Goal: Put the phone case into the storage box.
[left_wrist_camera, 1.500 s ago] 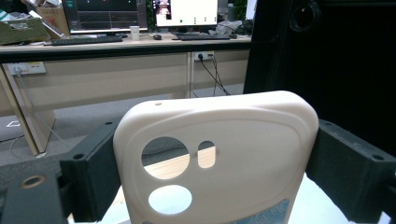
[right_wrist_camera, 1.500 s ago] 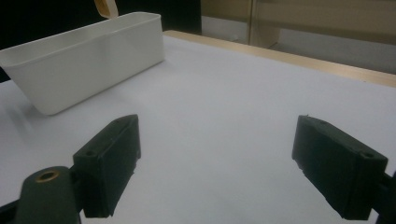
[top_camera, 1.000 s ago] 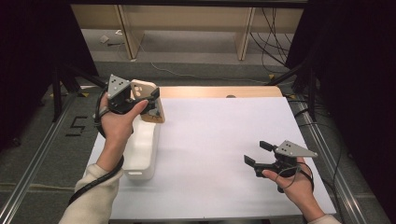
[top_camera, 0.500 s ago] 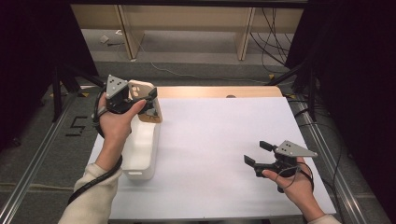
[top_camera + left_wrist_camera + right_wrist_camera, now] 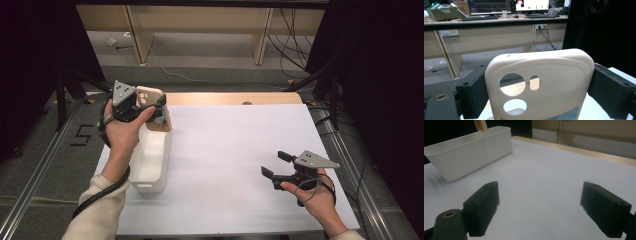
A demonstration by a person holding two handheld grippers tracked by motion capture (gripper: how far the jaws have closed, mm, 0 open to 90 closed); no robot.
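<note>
A cream phone case (image 5: 541,82) with round camera holes stands upright between the jaws of my left gripper (image 5: 541,92), which is shut on its two long sides. From above, the phone case (image 5: 150,100) and the left gripper (image 5: 142,107) hang over the far end of a white rectangular bin (image 5: 150,165) at the table's left. My right gripper (image 5: 275,165) stands open near the table's front right, low over the white sheet, with nothing between its jaws. Its own view has the right gripper (image 5: 539,207) facing the bin (image 5: 469,152), with the case's lower tip (image 5: 480,125) above the rim.
White sheet (image 5: 235,150) covers the table, with a wooden strip (image 5: 235,98) along its far edge. Black curtains flank both sides. Beyond the table stand wooden desk legs and loose cables on the floor (image 5: 200,55).
</note>
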